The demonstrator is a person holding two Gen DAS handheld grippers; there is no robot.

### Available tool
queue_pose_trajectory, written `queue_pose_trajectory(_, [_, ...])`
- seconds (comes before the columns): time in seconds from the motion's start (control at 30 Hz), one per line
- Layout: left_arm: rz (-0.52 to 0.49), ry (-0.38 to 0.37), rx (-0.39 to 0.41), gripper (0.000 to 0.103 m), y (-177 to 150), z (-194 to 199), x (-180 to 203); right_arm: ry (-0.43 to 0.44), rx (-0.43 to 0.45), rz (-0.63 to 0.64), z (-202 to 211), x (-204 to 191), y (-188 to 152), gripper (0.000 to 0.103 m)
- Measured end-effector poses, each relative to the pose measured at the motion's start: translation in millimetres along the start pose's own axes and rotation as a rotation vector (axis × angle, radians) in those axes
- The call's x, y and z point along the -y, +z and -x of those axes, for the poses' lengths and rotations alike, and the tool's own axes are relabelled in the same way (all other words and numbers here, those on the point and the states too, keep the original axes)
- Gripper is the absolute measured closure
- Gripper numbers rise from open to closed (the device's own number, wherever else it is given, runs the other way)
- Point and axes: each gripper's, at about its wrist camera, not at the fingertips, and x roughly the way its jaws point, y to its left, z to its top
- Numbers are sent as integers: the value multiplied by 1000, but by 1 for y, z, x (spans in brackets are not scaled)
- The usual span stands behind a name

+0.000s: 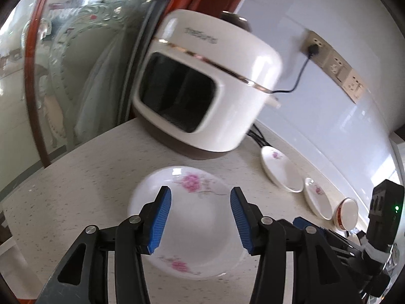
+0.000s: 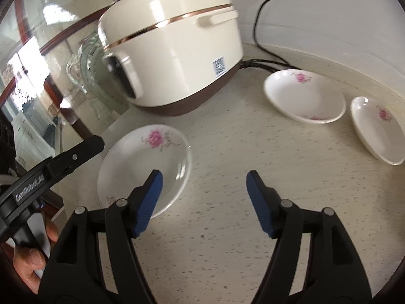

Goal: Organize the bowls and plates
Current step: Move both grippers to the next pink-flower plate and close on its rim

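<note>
The near plate (image 1: pixel 192 217) lies flat and face-up on the speckled counter (image 1: pixel 83 182), close to the counter's left edge and just in front of the rice cooker (image 1: pixel 210 81). It is round, so no long axis can be stated. Its large pink flower sits on the far side, toward the cooker, and a smaller sprig marks the near rim. A thin dark line, possibly a crack, shows beside the large flower.

The left gripper (image 1: pixel 200 217) hangs over this plate with its blue pads spread wide; nothing is between them, and contact with the plate cannot be determined. In the right wrist view the right gripper (image 2: pixel 203 202) is likewise spread apart and empty, over bare counter just right of the same plate (image 2: pixel 144 169); its left pad overlaps the plate's near-right rim in the picture.

Further right along the back wall, a second plate (image 2: pixel 303 96) and a third plate (image 2: pixel 377 131) lie face-up, near each other but apart, each with a pink flower on the far side. A red-rimmed bowl (image 1: pixel 346 212) sits beyond them at the far right, seen only in the left wrist view.

The cooker's black cord (image 1: pixel 298 76) runs to a wall socket (image 1: pixel 314 44).
</note>
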Motion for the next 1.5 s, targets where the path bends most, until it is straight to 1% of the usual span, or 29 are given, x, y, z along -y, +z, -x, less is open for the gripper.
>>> queue_pose_trajectory(0.07, [-20,-17,-7,52,1,-3,11,-5,16,-46,4,12,2,31])
queue_pose_trajectory(0.17, [-48,-49,-27,51,2,-8,28,-4,45,-131,9,31,5,27])
queue_pose_trajectory(0.3, [-84,-76,-52,51,3,-18,47,28,78,-272,9,62,5,25])
queue_pose_trajectory(0.53, [-108,-111,-102,50,6,-39,74,82,86,-443,0,104,4,25])
queue_pose_trajectory(0.7, [-119,-132,-132,50,8,-56,89,119,96,-595,-11,135,4,25])
queue_pose_trajectory(0.93, [-99,-159,-199,50,22,-96,110,201,84,-752,-35,163,9,25])
queue_pose_trajectory(1.07, [-90,-138,-221,50,29,-117,116,210,88,-807,-45,174,12,25])
queue_pose_trajectory(1.2, [-77,-105,-232,50,37,-137,117,210,111,-830,-48,182,15,26])
queue_pose_trajectory(1.37, [-83,-50,-237,50,40,-161,122,194,147,-832,-51,188,23,27])
queue_pose_trajectory(1.5, [-107,-21,-248,50,37,-178,127,185,175,-830,-52,194,23,38])
